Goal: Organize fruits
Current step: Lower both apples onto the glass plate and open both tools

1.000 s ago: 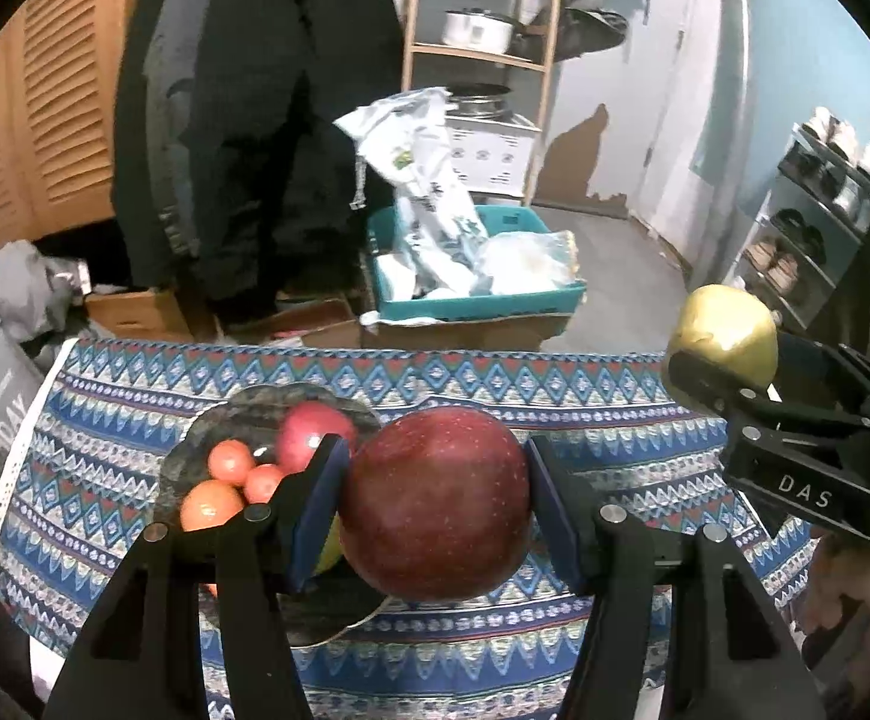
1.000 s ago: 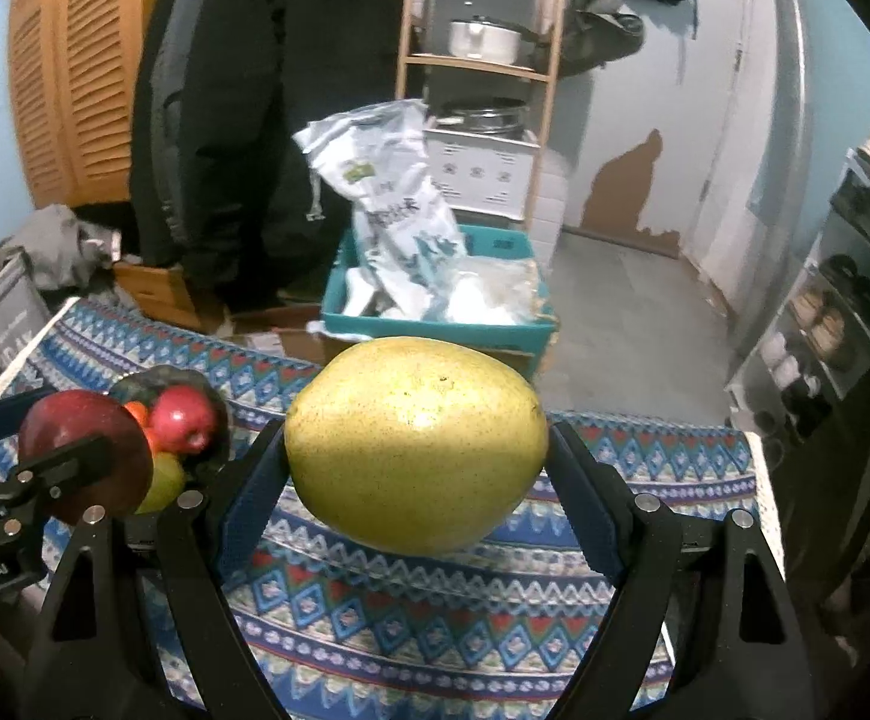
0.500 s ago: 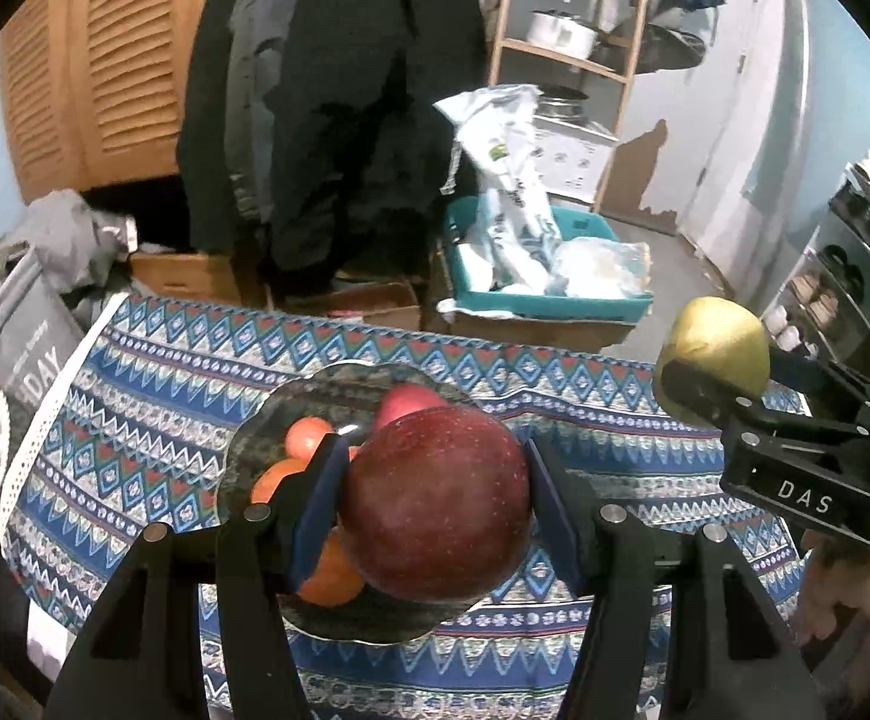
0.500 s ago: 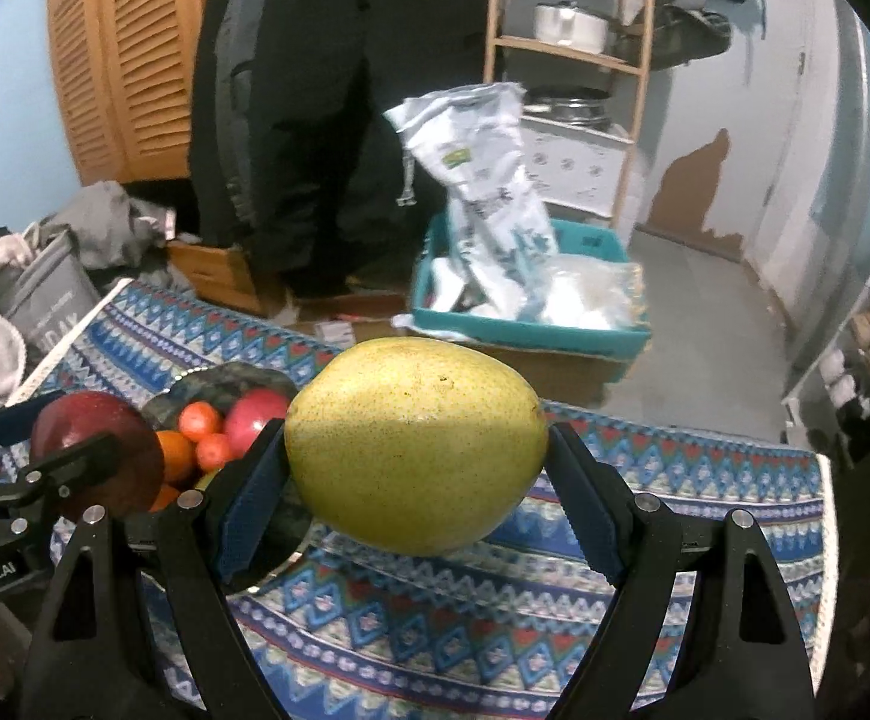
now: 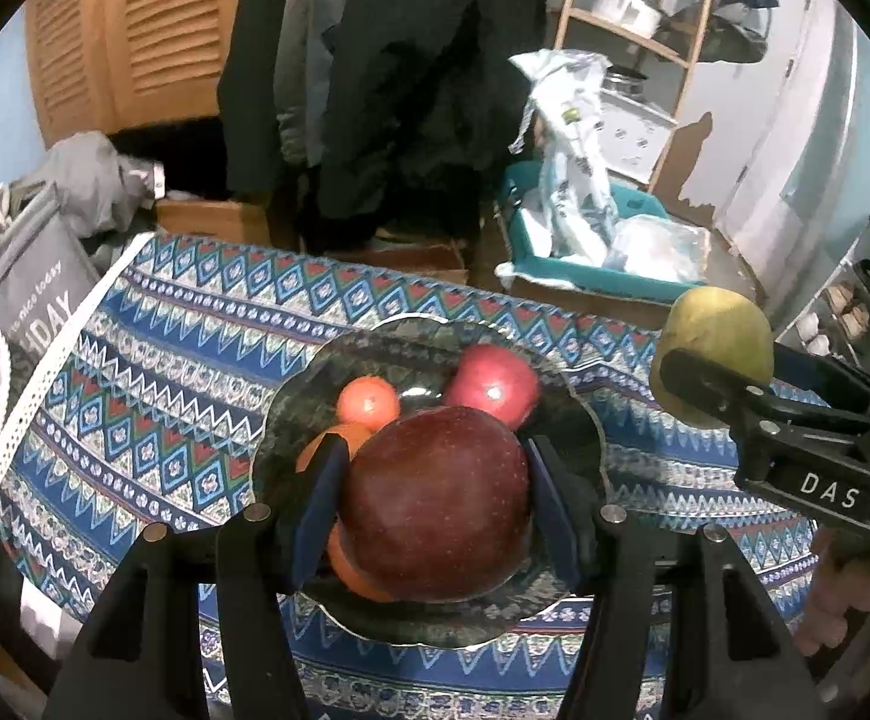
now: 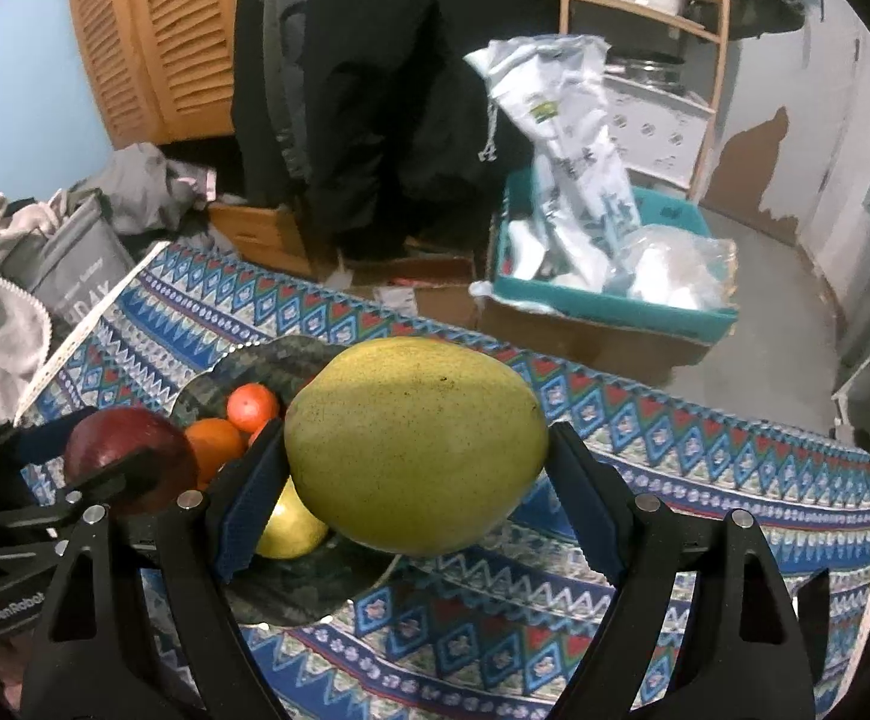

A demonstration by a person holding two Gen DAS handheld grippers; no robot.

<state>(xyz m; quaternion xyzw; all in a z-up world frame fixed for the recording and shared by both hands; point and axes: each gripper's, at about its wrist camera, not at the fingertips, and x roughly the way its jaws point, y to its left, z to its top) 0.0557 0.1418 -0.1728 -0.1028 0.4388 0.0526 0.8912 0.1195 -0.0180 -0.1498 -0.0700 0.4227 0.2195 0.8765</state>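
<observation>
Apple (image 5: pixel 435 501) is sitting clamped between the blue pads of the left gripper (image 5: pixel 432 504) in the left wrist view, both pads pressing its sides. It is hanging over the dark plate (image 5: pixel 291 414), which is lying on the patterned cloth (image 5: pixel 153 360). In the plate a red apple (image 5: pixel 495 384) is showing at 1 o'clock from the held one, a small tangerine (image 5: pixel 369 401) at 11 o'clock, and an orange (image 5: pixel 339 444) is peeking out at 9 o'clock behind the left pad. At 3 o'clock in the frame the right gripper (image 5: pixel 714 354) is gripping the mango (image 5: pixel 717 336) above the cloth, beside the plate's right rim. A hand (image 5: pixel 837 606) is showing under it at 4 o'clock. A teal bin (image 5: pixel 585 276) is standing past the cloth at 1 o'clock.

In the right wrist view the right gripper (image 6: pixel 417 474) is holding the mango (image 6: pixel 417 444) crosswise, both pads pressing on its ends. The mango is hovering over the plate's (image 6: pixel 309 588) right edge. A yellow fruit (image 6: pixel 291 525) is lying in the plate at 8 o'clock from the mango, with the tangerine (image 6: pixel 253 407) and the orange (image 6: pixel 214 447) at 9 o'clock. Further at 9 o'clock the left gripper (image 6: pixel 129 468) is holding the apple (image 6: pixel 123 450).
</observation>
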